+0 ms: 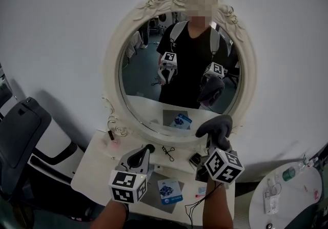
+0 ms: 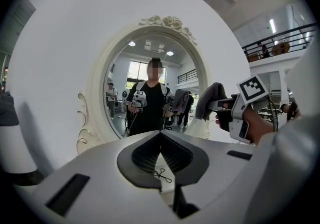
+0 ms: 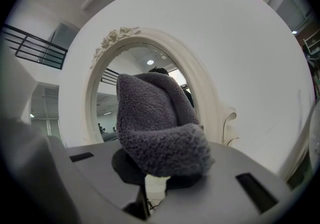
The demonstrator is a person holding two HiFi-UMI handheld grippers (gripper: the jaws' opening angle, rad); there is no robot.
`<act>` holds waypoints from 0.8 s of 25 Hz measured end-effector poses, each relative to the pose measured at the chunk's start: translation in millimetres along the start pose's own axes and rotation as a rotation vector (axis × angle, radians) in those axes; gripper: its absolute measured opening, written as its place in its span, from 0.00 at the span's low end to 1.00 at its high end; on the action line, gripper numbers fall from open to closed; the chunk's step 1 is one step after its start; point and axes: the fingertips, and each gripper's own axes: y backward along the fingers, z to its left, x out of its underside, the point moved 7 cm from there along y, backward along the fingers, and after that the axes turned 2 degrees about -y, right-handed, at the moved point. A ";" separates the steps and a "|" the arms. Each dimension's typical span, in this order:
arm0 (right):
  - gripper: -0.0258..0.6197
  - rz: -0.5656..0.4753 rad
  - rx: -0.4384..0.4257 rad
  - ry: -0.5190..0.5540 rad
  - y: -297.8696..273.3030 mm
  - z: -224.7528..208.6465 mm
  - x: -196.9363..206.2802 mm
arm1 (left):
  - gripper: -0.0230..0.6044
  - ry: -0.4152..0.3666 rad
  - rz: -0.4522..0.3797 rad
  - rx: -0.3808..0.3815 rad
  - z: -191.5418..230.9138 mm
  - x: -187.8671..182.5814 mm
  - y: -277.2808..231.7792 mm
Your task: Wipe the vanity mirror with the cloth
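Observation:
The oval vanity mirror [image 1: 179, 69] in its cream carved frame [image 1: 114, 69] hangs on the white wall above a small table. My right gripper [image 1: 212, 138] is shut on a bunched grey cloth [image 1: 215, 124], held up in front of the frame's lower right rim; I cannot tell if they touch. In the right gripper view the cloth [image 3: 155, 123] covers the jaws and much of the mirror [image 3: 107, 113]. My left gripper [image 1: 146, 150] hovers low over the table, jaws together and holding nothing. The left gripper view shows the mirror [image 2: 150, 92] ahead and the cloth [image 2: 212, 98] at right.
The white vanity table [image 1: 97, 166] carries a blue-and-white card [image 1: 169, 191], a black clip [image 1: 168, 152], a small dark box [image 1: 195, 160] and a pink item [image 1: 111, 143]. A dark chair [image 1: 20, 136] stands at left. A round white table [image 1: 287, 202] with a bottle is at lower right.

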 end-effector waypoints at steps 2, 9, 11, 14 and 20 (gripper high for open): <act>0.10 0.000 0.020 -0.024 -16.9 -11.5 -10.3 | 0.05 0.003 0.012 -0.001 1.3 1.7 -11.5; 0.10 -0.024 0.046 -0.187 -51.3 -29.1 -38.8 | 0.05 -0.025 0.049 0.030 6.2 1.9 -42.5; 0.10 -0.049 0.052 -0.223 -56.9 -30.0 -47.8 | 0.05 -0.034 0.056 0.052 8.3 1.0 -51.4; 0.10 -0.090 0.077 -0.251 -61.7 -31.9 -61.7 | 0.05 -0.052 0.062 0.090 12.3 -2.0 -60.6; 0.10 -0.151 0.151 -0.218 -61.2 -26.9 -80.6 | 0.05 -0.055 0.042 0.138 32.7 -13.5 -67.7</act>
